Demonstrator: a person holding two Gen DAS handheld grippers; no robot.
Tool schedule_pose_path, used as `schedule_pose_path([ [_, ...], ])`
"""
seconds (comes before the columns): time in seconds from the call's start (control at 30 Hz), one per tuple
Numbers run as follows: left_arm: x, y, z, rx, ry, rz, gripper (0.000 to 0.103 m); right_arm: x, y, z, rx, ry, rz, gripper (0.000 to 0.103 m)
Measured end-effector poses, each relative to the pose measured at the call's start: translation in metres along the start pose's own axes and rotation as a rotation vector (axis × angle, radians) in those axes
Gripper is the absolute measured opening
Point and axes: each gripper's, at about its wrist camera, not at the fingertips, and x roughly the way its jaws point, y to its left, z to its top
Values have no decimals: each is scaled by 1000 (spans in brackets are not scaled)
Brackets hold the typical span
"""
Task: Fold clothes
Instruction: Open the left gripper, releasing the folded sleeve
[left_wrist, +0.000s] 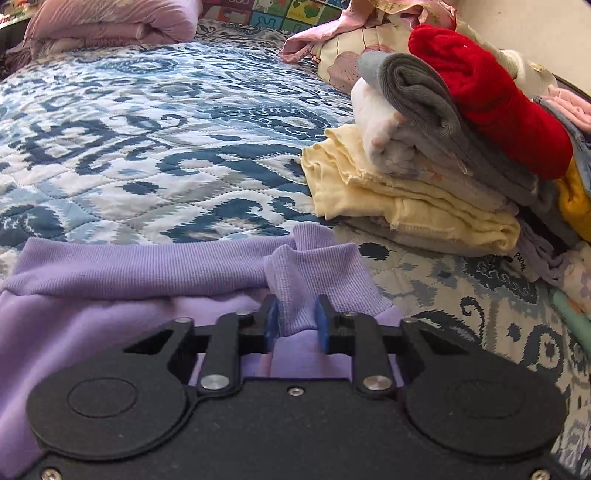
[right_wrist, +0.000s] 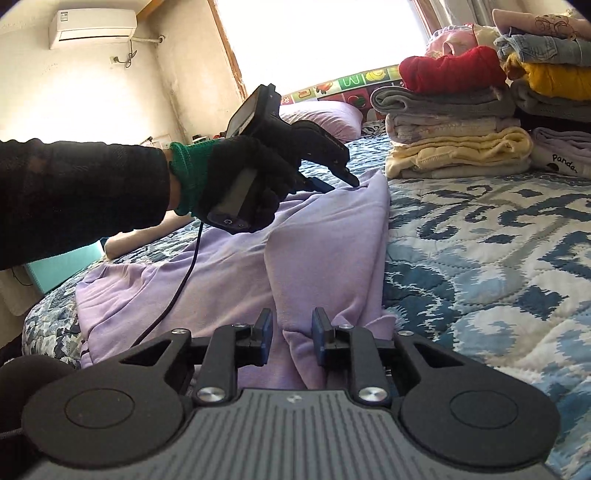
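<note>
- Left hand-held gripper (left_wrist: 295, 319), lower centre of the left wrist view: its blue pads (left_wrist: 272, 321) pinch a bunched fold of the ribbed hem of the lilac garment (left_wrist: 122, 306).
- In the right wrist view the same left hand-held gripper (right_wrist: 343, 181) sits at centre left, held in a black-gloved hand (right_wrist: 240, 181) with a green cuff. The forearm enters level from the left edge; the tool tips downward to the right onto the raised far corner of the garment.
- Right hand-held gripper (right_wrist: 291, 332), lower centre of its own view: a lengthwise fold of the lilac garment (right_wrist: 325, 243) passes between the narrowly parted fingers. It touches the right pad (right_wrist: 318, 334); whether the left pad presses it cannot be told.
- The garment lies on the blue-patterned quilt (left_wrist: 147, 147) of the bed, in the lower left of the left wrist view and through the centre of the right wrist view.
- A stack of folded clothes (left_wrist: 436, 177) stands at the right of the left wrist view, topped by a red item (left_wrist: 491, 99); its right side is cut off by the frame edge.
- The stack (right_wrist: 454, 125) reappears in the upper right of the right wrist view.
- The window (right_wrist: 317, 37) at top centre is overexposed. A cable (right_wrist: 173, 291) hangs from the left tool; its lower end is hidden behind the right tool's body.
</note>
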Motion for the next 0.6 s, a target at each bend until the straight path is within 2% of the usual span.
schedule_pose_path([
  [0.03, -9, 0, 1, 0, -42, -11, 5, 1, -1, 0, 10, 6, 5, 28],
  [0.1, -13, 2, 5, 4, -55, -38, 5, 2, -10, 1, 74, 10, 31, 28],
  [0.2, 6, -1, 2, 109, 15, 58, 6, 3, -14, 0, 107, 13, 46, 28],
  [0.27, 7, 6, -1, 90, 7, 60, 6, 3, -11, 0, 92, 12, 39, 28],
  [0.37, -4, 0, -4, 137, -52, 29, 6, 2, -11, 1, 102, 7, 41, 29],
  [0.5, -34, -19, -5, 234, -134, 76, 12, 3, -9, 2, 89, 8, 42, 31],
  [0.6, -38, -40, -11, 285, -107, -15, 12, 4, -9, 2, 90, 8, 44, 33],
])
